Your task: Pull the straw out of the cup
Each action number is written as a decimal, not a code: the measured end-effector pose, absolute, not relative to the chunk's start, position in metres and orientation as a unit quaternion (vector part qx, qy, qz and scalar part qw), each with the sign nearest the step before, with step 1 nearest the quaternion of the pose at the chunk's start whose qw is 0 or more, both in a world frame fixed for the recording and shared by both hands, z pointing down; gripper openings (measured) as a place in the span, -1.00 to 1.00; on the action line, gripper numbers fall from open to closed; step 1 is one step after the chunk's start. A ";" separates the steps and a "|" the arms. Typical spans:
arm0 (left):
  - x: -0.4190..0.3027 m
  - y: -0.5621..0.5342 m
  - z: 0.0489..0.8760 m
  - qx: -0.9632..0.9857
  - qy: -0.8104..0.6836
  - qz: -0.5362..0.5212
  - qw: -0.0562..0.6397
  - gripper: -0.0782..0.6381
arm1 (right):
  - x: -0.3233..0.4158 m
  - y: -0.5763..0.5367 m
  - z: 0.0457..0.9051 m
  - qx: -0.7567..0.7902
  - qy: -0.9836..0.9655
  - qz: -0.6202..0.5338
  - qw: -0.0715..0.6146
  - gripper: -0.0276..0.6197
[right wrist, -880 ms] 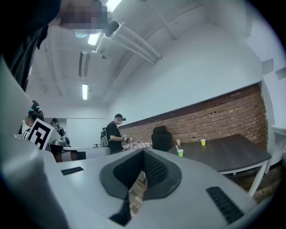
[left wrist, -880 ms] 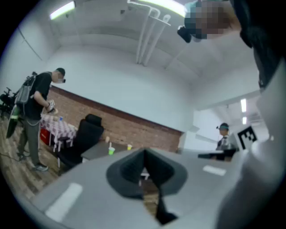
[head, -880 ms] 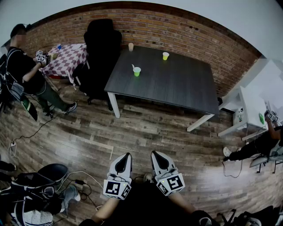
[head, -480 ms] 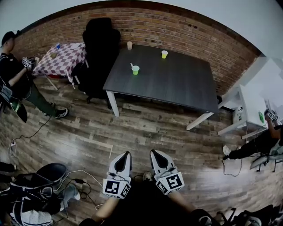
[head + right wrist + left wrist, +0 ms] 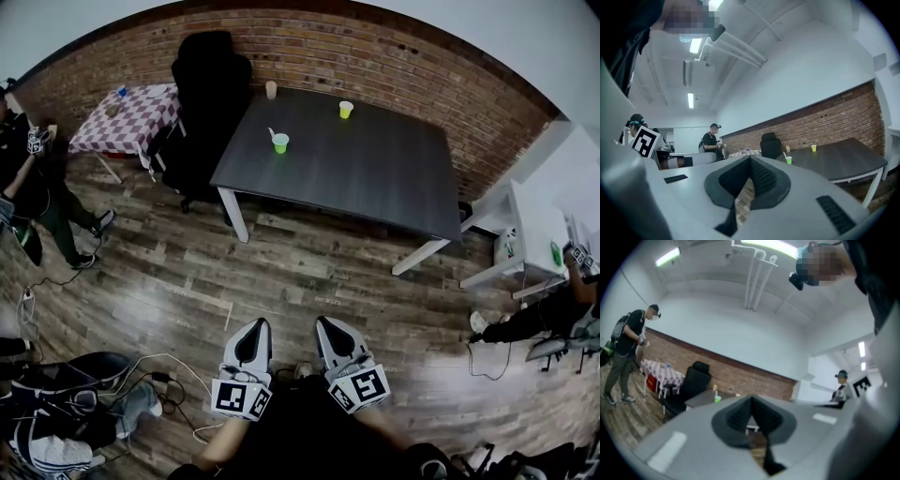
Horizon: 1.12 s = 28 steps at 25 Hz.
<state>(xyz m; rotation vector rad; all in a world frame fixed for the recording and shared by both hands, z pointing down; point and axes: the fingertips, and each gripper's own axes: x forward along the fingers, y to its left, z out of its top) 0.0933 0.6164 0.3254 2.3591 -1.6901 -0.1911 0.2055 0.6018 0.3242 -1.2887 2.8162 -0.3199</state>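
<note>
A green cup [image 5: 280,142] with a white straw [image 5: 272,133] leaning out of it stands on the dark grey table [image 5: 375,178], toward its left side. It also shows small in the right gripper view, the green cup [image 5: 789,160], and in the left gripper view, the cup [image 5: 717,399]. A yellow cup [image 5: 346,109] sits farther back. My left gripper [image 5: 254,332] and right gripper [image 5: 330,332] hang side by side over the wood floor, far short of the table. Both are shut and hold nothing.
A black office chair [image 5: 208,94] stands at the table's left end, beside a small table with a checkered cloth [image 5: 122,117]. A person [image 5: 33,187] stands at far left. White desks [image 5: 544,234] are at right. Cables and bags [image 5: 75,412] lie at lower left.
The view has swung left and slightly forward: the table and cups sit a little lower left in frame, and the person at left has slid toward the edge. Both grippers stay shut.
</note>
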 end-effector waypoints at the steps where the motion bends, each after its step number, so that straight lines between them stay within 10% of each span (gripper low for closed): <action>1: 0.096 0.616 0.325 0.804 -0.580 -0.064 0.116 -0.77 | 0.209 0.601 0.325 -0.411 0.906 -0.102 0.013 -0.90; 28: 0.040 0.440 0.355 0.827 -0.544 -0.046 0.133 -0.77 | 0.139 0.416 0.359 -0.427 0.898 -0.105 -0.015 -0.90</action>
